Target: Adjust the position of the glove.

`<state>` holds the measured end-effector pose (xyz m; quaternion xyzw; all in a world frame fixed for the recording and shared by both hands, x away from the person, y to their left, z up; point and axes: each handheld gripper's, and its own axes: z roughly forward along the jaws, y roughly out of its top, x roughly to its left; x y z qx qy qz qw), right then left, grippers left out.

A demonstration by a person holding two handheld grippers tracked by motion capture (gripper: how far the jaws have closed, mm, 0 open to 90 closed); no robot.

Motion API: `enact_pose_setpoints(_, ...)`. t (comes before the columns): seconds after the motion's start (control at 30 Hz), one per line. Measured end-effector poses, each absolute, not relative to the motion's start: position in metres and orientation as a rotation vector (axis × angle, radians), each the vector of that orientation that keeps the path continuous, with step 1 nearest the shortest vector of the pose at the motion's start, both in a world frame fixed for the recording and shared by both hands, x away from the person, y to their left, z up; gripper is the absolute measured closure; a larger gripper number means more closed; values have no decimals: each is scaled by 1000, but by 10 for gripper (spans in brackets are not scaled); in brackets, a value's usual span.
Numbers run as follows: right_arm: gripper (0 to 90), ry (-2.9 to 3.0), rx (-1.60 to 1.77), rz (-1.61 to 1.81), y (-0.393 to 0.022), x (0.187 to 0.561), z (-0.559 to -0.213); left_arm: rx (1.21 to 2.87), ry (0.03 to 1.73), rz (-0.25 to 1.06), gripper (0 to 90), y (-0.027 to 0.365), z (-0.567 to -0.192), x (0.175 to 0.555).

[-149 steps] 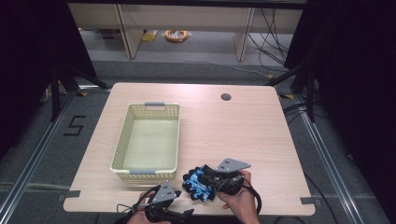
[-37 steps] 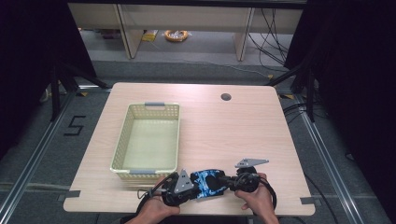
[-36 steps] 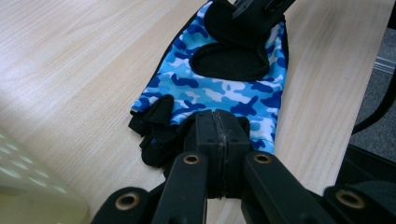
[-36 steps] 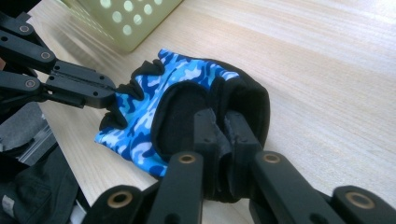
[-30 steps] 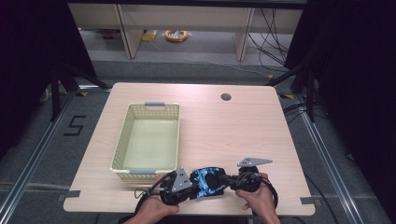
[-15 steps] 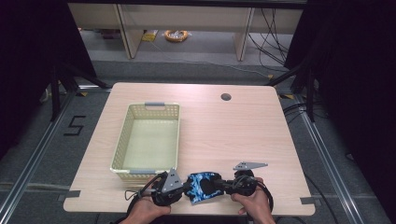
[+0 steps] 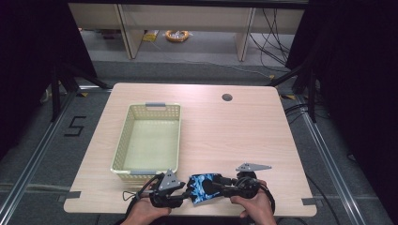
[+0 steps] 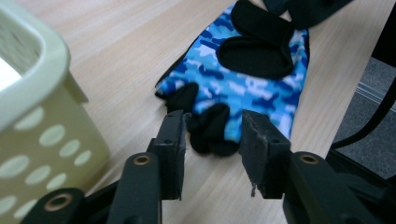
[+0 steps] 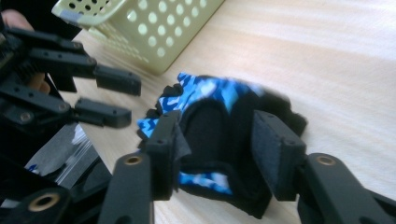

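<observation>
Both jaws just opened. Left hand-held gripper [image 8: 212, 154] half open, straddling the blue camouflage fingerless glove's [image 8: 243, 79] black finger stubs; right hand-held gripper [image 9: 217, 149] half open around its black cuff, on the counter [image 7: 225, 136].

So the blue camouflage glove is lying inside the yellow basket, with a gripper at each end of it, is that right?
Not quite. The blue camouflage glove lies on the table, in front of the yellow basket, not inside it; the high view shows this. The rest holds: the left gripper is at one end and the right gripper at the other.
</observation>
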<state>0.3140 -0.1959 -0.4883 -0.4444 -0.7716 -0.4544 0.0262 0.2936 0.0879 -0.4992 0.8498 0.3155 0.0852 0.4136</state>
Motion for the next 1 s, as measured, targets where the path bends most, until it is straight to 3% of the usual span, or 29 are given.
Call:
enact_pose_setpoints(0.37, 496, -2428, -1497, -1317, -210, 327, -489, 2115, 862, 175, 453, 86, -500, 298)
enact_pose_setpoints(0.73, 491, -2431, -1501, -1262, -199, 334, -494, 2099, 903, 160, 443, 78, -502, 304)
enact_pose_setpoints(1.0, 558, -2411, -1525, -1227, -211, 337, -498, 2116, 886, 159, 470, 78, -502, 305)
